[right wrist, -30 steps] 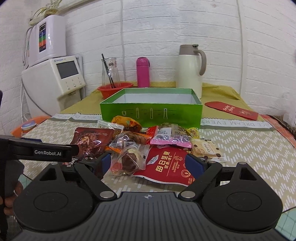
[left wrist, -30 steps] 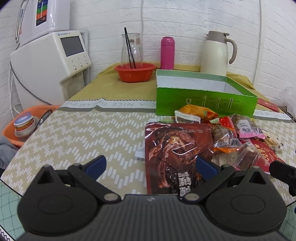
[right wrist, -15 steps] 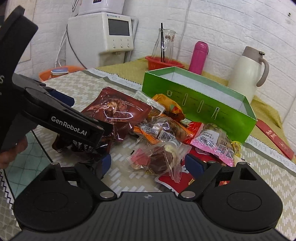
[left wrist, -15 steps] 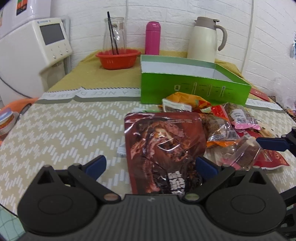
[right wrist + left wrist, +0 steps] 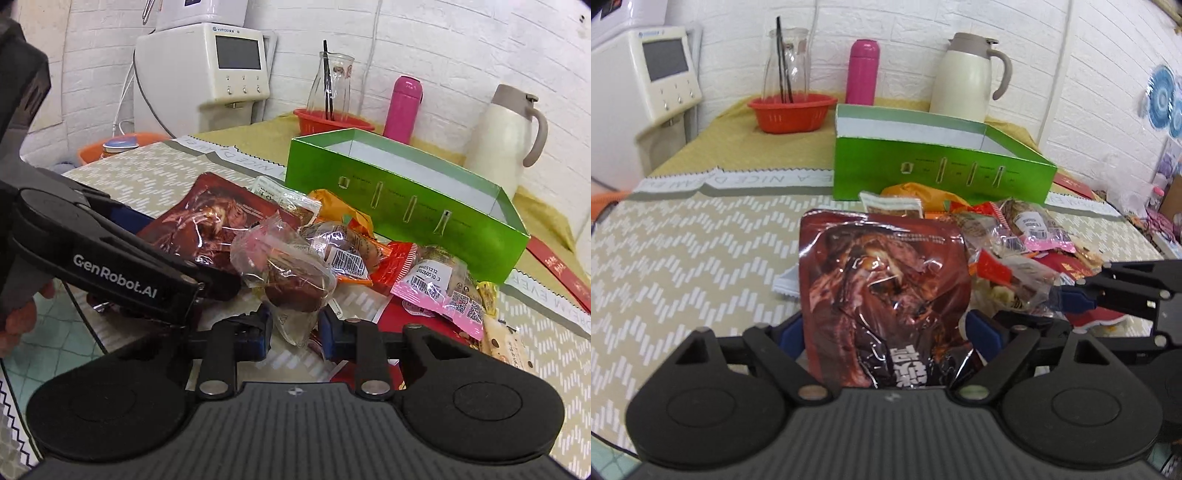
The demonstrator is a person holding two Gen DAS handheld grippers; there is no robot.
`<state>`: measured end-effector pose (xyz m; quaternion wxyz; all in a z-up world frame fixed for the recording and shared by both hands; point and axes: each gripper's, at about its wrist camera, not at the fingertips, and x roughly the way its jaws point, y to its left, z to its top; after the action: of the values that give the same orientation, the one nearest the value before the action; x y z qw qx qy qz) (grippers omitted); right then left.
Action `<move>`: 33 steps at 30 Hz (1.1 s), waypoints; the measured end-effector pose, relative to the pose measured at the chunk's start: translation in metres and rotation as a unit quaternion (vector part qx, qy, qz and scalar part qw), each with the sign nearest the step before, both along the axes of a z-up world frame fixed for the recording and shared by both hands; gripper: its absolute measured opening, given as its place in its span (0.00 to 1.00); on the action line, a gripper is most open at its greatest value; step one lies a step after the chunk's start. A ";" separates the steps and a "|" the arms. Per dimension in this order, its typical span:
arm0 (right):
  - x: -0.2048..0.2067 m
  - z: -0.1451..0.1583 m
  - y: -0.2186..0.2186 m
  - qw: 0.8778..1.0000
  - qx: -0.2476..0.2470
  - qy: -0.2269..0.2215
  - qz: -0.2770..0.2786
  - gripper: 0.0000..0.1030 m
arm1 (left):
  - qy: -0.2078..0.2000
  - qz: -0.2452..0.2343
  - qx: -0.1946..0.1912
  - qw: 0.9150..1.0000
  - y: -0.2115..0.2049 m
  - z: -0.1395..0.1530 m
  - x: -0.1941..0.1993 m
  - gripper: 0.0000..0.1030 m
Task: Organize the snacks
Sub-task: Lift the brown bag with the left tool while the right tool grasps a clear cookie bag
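Observation:
A dark red-brown snack pouch [image 5: 882,288] lies between the fingers of my left gripper [image 5: 886,330]. The jaws are closing and both blue pads touch the pouch's side edges. My right gripper [image 5: 295,328] is also closing, its pads pinching the tail of a clear-wrapped brown cake [image 5: 291,277]. Its blue fingertip [image 5: 1075,297] shows on that wrapper in the left wrist view. My left gripper [image 5: 177,251] straddles the pouch [image 5: 207,221] in the right wrist view. Behind the pile stands an open green box [image 5: 942,173].
Loose snacks crowd the space before the box [image 5: 406,206]: a pink-labelled packet [image 5: 439,291], an orange one [image 5: 340,206], a flat red one [image 5: 391,317]. A cream jug [image 5: 964,74], pink bottle [image 5: 863,72] and red basket [image 5: 792,112] stand behind. A hand [image 5: 18,314] holds the left gripper.
Both grippers' jaws have narrowed: the left onto the brown pouch, the right onto the clear-wrapped cake. The right gripper swung in towards the pile and the cake now sits higher.

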<state>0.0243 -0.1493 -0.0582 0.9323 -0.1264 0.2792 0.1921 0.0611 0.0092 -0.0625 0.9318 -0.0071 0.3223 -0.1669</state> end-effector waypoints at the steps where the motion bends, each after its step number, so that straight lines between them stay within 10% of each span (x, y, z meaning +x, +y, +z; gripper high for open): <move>1: -0.002 0.000 0.000 1.000 -0.002 -0.003 0.001 0.46 | -0.004 0.000 0.003 1.000 0.001 0.001 -0.004 0.85; 9: -0.016 0.006 0.000 0.999 -0.007 -0.046 0.001 0.43 | -0.030 0.019 -0.016 0.999 0.015 0.017 -0.017 0.84; 13: -0.027 0.014 -0.005 0.998 0.002 -0.067 -0.008 0.41 | -0.012 0.031 -0.034 0.999 0.030 0.024 -0.013 0.35; 18: -0.041 0.023 -0.012 0.996 0.004 -0.090 -0.018 0.41 | 0.014 0.036 -0.025 0.999 0.034 0.017 -0.007 0.36; 20: -0.046 0.025 -0.017 0.995 0.008 -0.095 -0.023 0.41 | 0.026 0.041 -0.023 0.999 0.034 0.013 -0.008 0.79; 24: -0.050 0.029 -0.026 0.995 0.022 -0.097 -0.025 0.42 | 0.025 0.011 -0.046 0.999 0.027 0.017 -0.015 1.00; 29: -0.053 0.028 -0.035 0.994 0.045 -0.099 -0.027 0.42 | 0.082 -0.022 -0.050 0.995 0.000 0.003 0.000 0.94; 33: -0.060 0.027 -0.044 0.992 0.065 -0.105 -0.032 0.42 | 0.049 -0.019 -0.016 0.998 -0.012 -0.002 -0.005 0.87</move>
<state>-0.0355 -0.1938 -0.0307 0.9684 -0.0763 0.1707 0.1653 0.0558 -0.0029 -0.0643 0.9111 -0.0241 0.3651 -0.1896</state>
